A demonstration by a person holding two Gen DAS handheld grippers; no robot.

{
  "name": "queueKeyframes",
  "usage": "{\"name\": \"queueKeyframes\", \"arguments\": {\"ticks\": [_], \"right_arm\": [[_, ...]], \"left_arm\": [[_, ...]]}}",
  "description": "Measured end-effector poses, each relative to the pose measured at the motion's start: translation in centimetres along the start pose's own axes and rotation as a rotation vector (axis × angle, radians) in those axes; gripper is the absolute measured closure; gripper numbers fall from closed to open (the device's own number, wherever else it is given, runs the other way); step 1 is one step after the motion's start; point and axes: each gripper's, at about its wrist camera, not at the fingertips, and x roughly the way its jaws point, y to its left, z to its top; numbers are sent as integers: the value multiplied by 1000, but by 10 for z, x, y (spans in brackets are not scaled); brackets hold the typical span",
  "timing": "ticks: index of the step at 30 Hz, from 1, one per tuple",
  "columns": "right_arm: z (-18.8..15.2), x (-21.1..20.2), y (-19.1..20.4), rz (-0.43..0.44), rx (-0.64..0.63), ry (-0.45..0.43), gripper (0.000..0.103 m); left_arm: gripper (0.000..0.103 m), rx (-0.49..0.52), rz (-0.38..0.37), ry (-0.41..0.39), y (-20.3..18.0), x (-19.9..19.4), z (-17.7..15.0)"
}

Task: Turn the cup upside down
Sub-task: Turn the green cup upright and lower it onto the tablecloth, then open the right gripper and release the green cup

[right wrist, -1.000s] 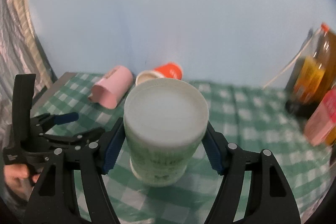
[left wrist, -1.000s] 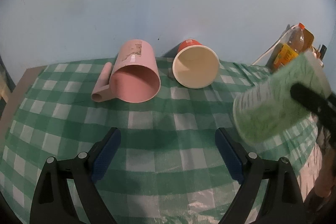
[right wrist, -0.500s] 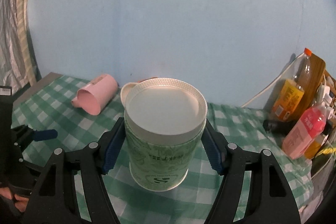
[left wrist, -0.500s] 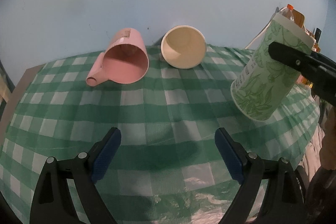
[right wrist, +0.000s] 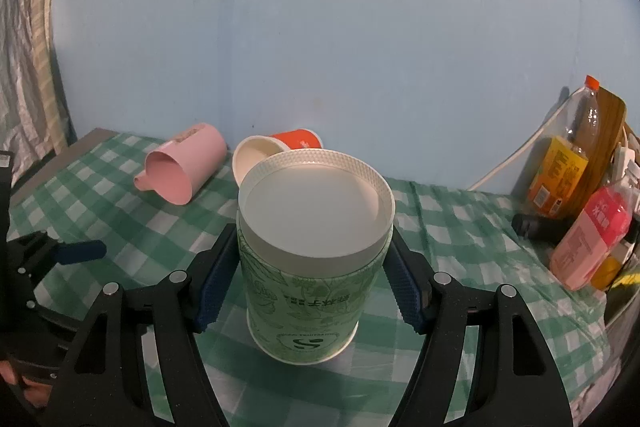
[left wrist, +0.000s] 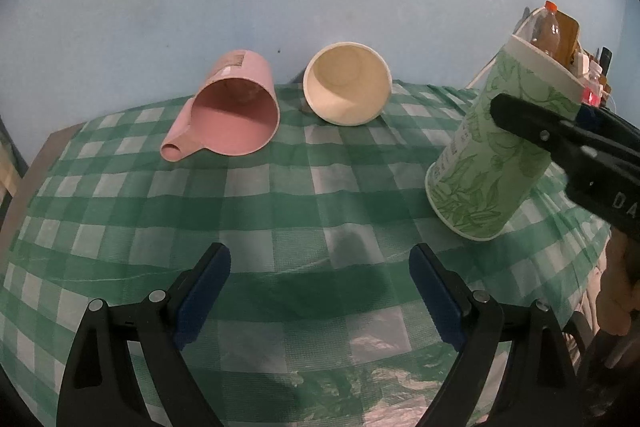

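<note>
My right gripper (right wrist: 310,275) is shut on a green leaf-print paper cup (right wrist: 308,291), held upside down with its white base up and its rim at or just above the checked tablecloth (right wrist: 460,251). In the left wrist view the same cup (left wrist: 492,163) stands at the right, slightly tilted, with the right gripper's black finger (left wrist: 532,127) across it. My left gripper (left wrist: 320,291) is open and empty above the front of the tablecloth (left wrist: 280,195).
A pink mug (left wrist: 236,107) and an orange paper cup (left wrist: 346,83) lie on their sides at the back near the blue wall. Bottles (right wrist: 560,175) and a pink carton (right wrist: 592,239) stand at the right edge. A white cable (right wrist: 516,155) runs there.
The right gripper has brought the green cup lower toward the cloth and a little more upright. The left gripper has held almost still and open.
</note>
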Motion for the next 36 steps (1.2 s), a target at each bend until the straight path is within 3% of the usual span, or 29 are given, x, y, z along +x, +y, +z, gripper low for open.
{"name": "queueKeyframes", "arguments": {"ticks": [18, 27, 36], "right_arm": [[-6, 6, 3, -9, -33, 14, 29], [2, -25, 3, -22, -23, -105, 16], [-5, -73, 5, -50, 3, -229, 13]], "left_arm": [[11, 0, 3, -21, 0, -4, 0], [9, -9, 19, -123, -6, -26, -1], [2, 24, 48, -262, -19, -62, -11]]}}
